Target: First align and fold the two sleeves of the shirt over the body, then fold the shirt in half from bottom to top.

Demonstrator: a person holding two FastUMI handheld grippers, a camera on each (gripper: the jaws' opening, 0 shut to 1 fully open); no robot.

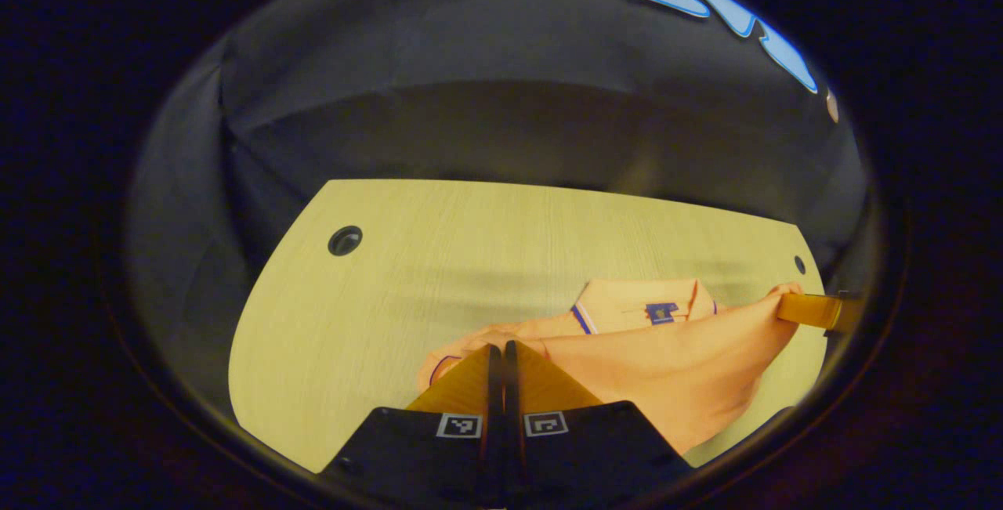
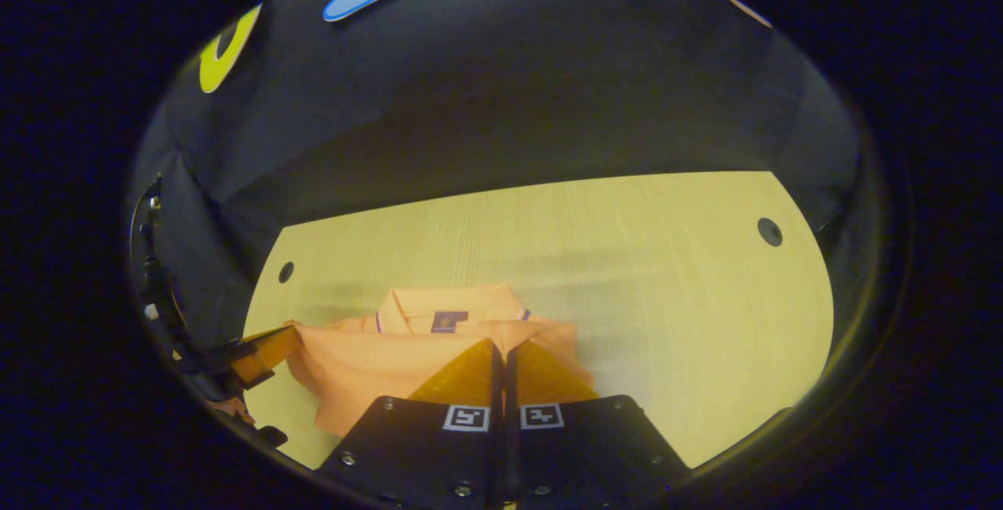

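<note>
shirt (image 1: 674, 369) on counter (image 1: 392, 291), collar end far from me | both claws, left (image 1: 502, 355) and right (image 2: 502, 355), pinched tight on the hem corners, so I can carry the bottom edge level | looks like bottom-to-top fold underway, hem lifted toward collar (image 2: 450, 308)

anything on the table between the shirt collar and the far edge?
Nothing: bare table runs from the shirt collar to the far edge, clearest in the right gripper view.
</note>
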